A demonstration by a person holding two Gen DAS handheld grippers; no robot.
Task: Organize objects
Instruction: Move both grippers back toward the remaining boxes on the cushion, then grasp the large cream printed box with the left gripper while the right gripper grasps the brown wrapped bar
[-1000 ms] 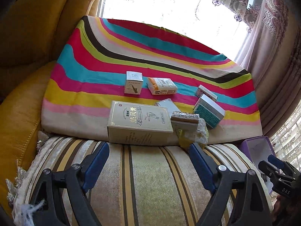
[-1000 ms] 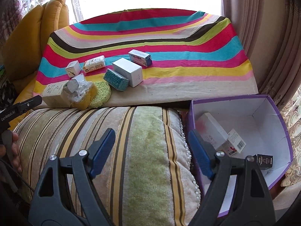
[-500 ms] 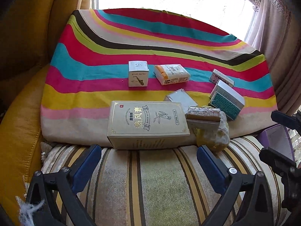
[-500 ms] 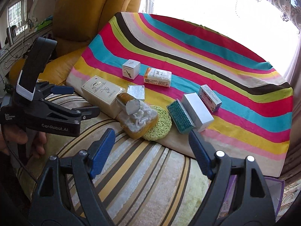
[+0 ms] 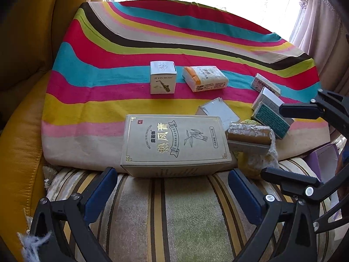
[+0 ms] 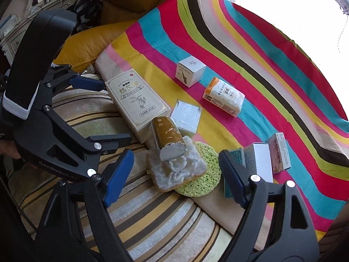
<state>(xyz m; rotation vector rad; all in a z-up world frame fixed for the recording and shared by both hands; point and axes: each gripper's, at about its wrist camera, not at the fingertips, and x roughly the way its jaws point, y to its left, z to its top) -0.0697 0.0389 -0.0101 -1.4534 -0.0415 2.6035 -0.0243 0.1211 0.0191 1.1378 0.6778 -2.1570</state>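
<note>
From my left wrist camera, my left gripper (image 5: 172,187) hangs with its blue pads spread wide and nothing between them, over a striped cushion (image 5: 174,214). Just past the fingertips a large beige carton (image 5: 174,140) with gold lettering lies flat on the near edge of a rainbow-striped cloth (image 5: 98,80). To its right a gold-wrapped bar (image 5: 248,136) sits on top of a yellow sponge (image 5: 255,163). Farther back stand a small white cube box (image 5: 163,77) printed with a saxophone and an orange-and-white packet (image 5: 205,78); a flat silver box (image 5: 218,111) lies between them and the carton. At the right edge, a teal-and-white box (image 5: 271,118) is partly hidden by my other tool. From my right wrist camera, my right gripper (image 6: 176,174) is parted and empty, its pads hovering on either side of the sponge (image 6: 176,170), the bar (image 6: 168,137) and a green round scrubber (image 6: 200,174), touching none of them. The carton (image 6: 136,100) lies to the upper left, with my left gripper (image 6: 96,111) beside it. The cube box (image 6: 190,71) and packet (image 6: 223,97) lie beyond, and a pale pink box (image 6: 279,152) lies on the right.
</note>
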